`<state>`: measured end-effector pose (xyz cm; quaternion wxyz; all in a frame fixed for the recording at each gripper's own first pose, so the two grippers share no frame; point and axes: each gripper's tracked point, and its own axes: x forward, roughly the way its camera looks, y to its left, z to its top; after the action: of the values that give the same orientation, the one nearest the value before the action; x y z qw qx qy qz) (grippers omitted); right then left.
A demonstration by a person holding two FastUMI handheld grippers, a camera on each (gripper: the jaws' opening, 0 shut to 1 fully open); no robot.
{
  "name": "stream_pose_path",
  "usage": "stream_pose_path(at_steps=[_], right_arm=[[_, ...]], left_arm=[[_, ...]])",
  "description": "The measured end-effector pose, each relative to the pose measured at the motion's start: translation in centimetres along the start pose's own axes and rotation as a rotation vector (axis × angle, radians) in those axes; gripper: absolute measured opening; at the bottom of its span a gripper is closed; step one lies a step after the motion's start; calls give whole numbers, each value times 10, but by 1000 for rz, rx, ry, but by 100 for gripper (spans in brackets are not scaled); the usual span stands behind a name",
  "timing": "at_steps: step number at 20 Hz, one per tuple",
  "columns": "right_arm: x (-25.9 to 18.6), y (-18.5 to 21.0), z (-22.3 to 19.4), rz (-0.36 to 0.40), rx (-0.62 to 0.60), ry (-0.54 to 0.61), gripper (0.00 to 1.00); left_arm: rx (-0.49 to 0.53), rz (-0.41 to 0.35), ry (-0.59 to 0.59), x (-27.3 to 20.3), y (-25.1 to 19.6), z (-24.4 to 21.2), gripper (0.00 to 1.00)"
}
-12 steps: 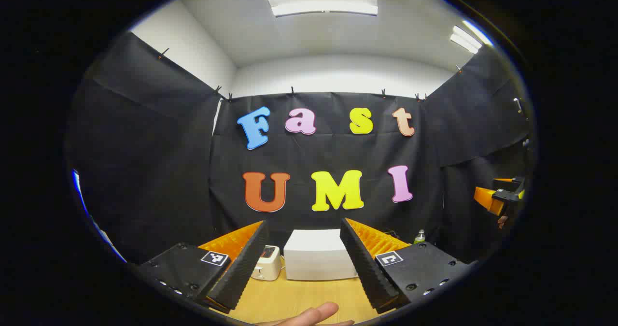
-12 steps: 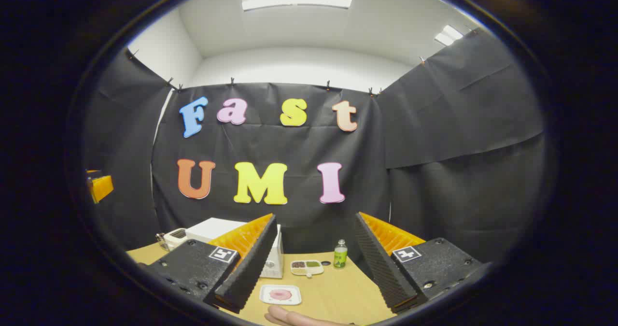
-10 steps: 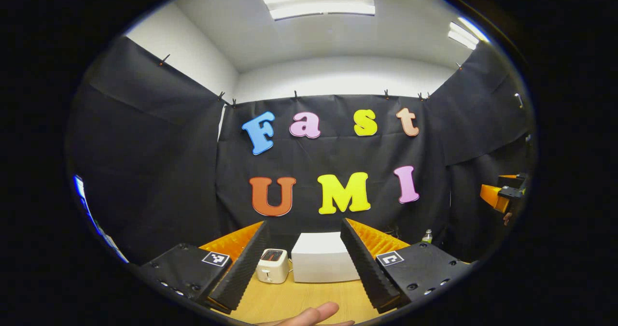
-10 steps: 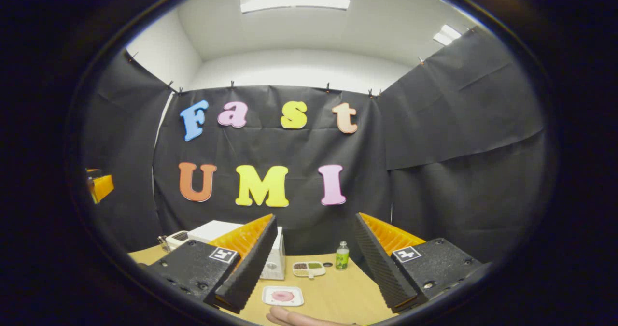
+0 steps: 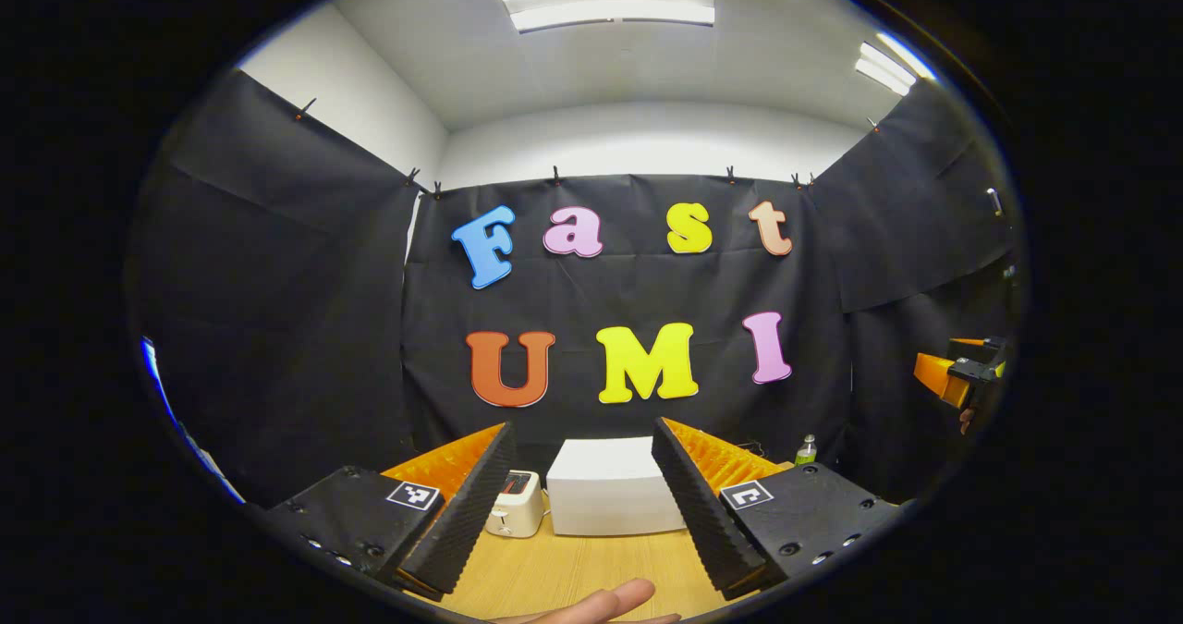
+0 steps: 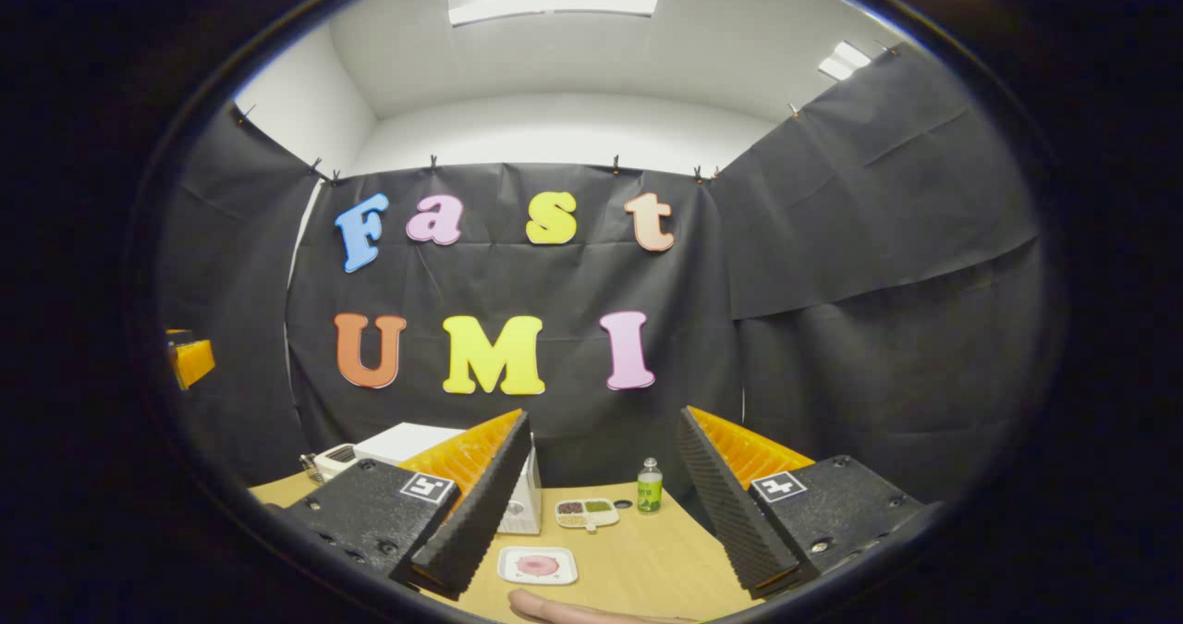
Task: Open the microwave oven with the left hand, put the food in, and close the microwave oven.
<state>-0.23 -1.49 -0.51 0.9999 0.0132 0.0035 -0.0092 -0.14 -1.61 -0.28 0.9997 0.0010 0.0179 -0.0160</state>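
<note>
In the left gripper view, a fingertip [image 5: 605,601] pokes in at the bottom edge, just above the wooden table [image 5: 573,573]. The left gripper [image 5: 584,504] hangs above the table with its two ribbed fingers spread wide and nothing between them. Beyond them, at the back of the table, stands the white microwave oven [image 5: 610,487], seen between the fingers with its door closed, and a small white toaster [image 5: 516,504] sits just beside it on its left. A green bottle [image 5: 807,449] stands farther right near the black cloth wall. At the far right edge the right gripper [image 5: 957,379] shows, held well above the table.

In the right gripper view, the right gripper [image 6: 601,504] is likewise spread apart and holds nothing. Between its fingers, near on the table, lies a white plate with pink food [image 6: 538,565]. Behind it rests a small divided tray [image 6: 586,512], with the bottle just beside it
</note>
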Motion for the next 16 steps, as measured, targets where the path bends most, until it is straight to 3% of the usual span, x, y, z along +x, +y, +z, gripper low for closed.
stream_pose_path(at_steps=[1, 2, 7, 8, 10, 14, 15, 16], right_arm=[[1, 1, 0, 6, 4, 1, 94], [3, 1, -2, 14, 8, 0, 100], [12, -5, -9, 43, 35, -10, 100], [14, -9, -9, 42, 34, -14, 94], [18, -15, -12, 43, 43, -14, 94], [23, -34, -20, 31, 63, -3, 94], [24, -38, -19, 28, 63, -9, 100], [24, -43, -21, 20, 62, -16, 92]], left_arm=[[-1, -2, 8, 3, -3, -4, 94], [-3, 0, 15, 5, -5, -7, 94], [-59, -46, 37, 33, -38, -29, 95], [-61, -54, 51, 41, -45, -36, 95], [-73, -60, 67, 61, -58, -49, 95], [-108, -106, 126, 109, -98, -99, 95], [-111, -109, 148, 122, -104, -114, 94], [-117, -112, 170, 136, -109, -133, 94]])
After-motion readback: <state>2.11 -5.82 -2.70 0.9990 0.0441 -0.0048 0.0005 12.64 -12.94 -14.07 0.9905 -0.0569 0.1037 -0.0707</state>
